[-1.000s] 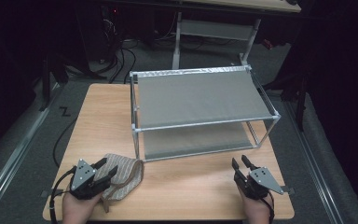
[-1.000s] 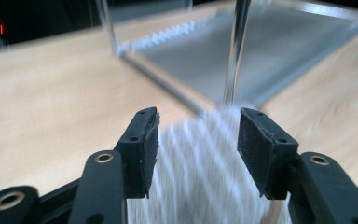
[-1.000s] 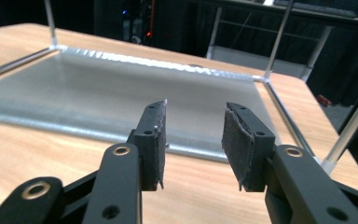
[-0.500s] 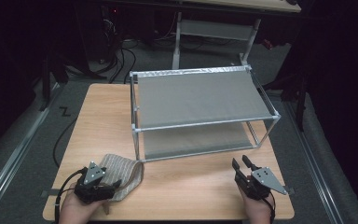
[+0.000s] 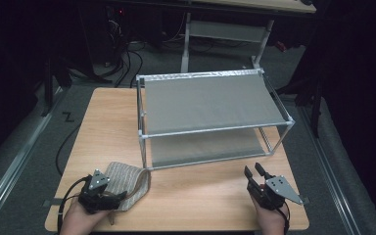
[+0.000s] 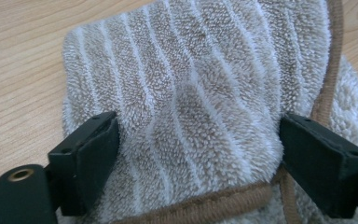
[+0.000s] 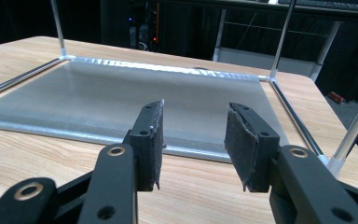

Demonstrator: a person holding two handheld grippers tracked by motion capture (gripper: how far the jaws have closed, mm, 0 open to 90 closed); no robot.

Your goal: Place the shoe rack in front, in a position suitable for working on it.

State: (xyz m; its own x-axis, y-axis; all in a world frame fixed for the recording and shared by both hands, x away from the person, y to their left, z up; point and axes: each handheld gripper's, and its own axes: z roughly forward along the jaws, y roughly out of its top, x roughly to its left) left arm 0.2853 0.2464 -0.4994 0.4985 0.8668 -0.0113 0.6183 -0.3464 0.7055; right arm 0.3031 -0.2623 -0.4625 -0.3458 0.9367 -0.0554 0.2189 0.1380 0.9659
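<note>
slipper between wide jaws, rack waiting beyond

left gripper (image 6: 193, 154) has just been opening and now straddles the striped fleece slipper (image 6: 200, 93), which lies flat at the table's (image 5: 200, 205) near left corner, pads beside the pile rather than squeezing it. so a grasp looks ready, not made. right gripper (image 7: 193, 144) hangs parted and empty. farther off stands the two-tier rack (image 5: 210, 105), both shelves bare.

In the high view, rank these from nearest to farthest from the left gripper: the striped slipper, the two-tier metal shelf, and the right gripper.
1. Striped slipper: right at the left gripper, between its wide-open jaws at the table's near left.
2. Two-tier metal shelf: its front left post stands just beyond the slipper, mid-table.
3. Right gripper: across the table at the near right, empty.
</note>
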